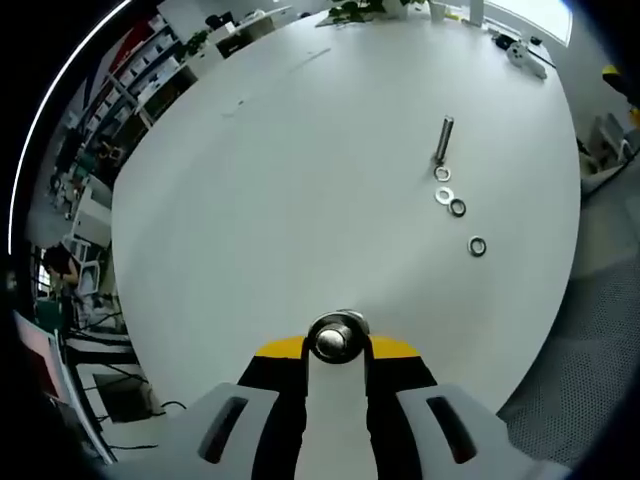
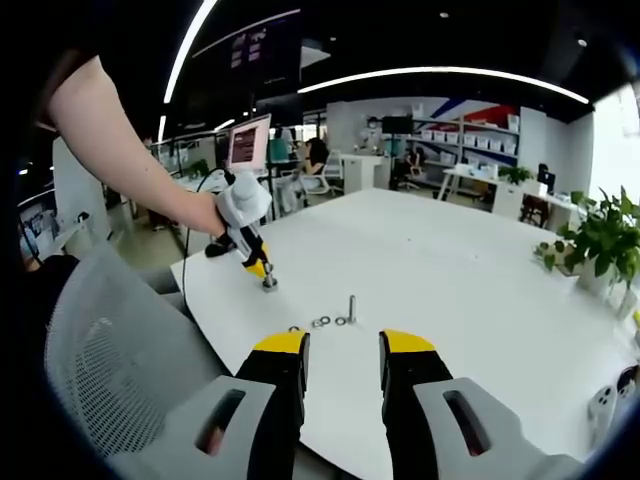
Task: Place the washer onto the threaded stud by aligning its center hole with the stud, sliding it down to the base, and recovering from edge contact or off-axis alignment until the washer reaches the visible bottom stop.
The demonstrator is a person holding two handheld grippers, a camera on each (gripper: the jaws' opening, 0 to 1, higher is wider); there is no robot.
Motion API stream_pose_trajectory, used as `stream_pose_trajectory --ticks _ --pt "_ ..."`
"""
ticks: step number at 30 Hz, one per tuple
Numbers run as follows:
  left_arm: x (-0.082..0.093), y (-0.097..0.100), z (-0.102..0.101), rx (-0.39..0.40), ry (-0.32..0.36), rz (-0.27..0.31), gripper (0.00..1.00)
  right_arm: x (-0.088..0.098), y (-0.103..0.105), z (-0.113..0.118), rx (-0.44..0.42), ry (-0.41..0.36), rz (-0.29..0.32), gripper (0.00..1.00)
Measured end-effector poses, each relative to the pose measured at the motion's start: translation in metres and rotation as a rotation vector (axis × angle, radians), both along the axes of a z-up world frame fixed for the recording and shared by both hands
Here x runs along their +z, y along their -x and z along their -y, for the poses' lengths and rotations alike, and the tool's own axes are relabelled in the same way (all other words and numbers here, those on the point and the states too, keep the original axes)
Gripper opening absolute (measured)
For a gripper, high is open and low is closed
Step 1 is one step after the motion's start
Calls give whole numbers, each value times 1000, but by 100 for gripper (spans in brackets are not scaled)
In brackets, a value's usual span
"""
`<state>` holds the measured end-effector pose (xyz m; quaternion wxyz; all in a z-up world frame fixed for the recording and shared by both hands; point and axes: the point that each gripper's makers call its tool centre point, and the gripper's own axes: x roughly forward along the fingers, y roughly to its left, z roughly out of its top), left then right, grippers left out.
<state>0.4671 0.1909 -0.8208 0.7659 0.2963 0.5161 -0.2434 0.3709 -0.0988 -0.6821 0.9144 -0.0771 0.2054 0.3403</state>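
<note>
The left gripper [image 1: 338,345] clamps a nut [image 1: 338,338] near the table [image 1: 250,200] edge, while the right gripper [image 2: 343,350] hovers open and empty, facing the upright stud [image 2: 352,307] and loose washers [image 2: 321,322].

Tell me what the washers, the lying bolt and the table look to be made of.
Washers: likely steel, bright or dark rings with glints. Bolt: grey metal, dull shine. Table: smooth matte white top, probably laminate; the core can't be told.

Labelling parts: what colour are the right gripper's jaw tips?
Yellow tips on black jaws of the right gripper, clearest in the right gripper view.
</note>
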Motion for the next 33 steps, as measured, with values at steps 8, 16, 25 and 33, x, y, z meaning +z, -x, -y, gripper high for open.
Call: stream_pose_trajectory --ticks 8,16,25,33 --pt "-12 -1 1 6 2 -35 19 -1 0 -1 6 7 -1 30" --pt "-12 2 6 18 29 -48 19 -3 1 0 7 18 -8 30" --pt "-14 6 8 14 31 -73 19 -6 2 -2 17 31 -16 30" --pt "-18 8 8 25 29 -90 20 -7 2 -1 12 36 -19 30"
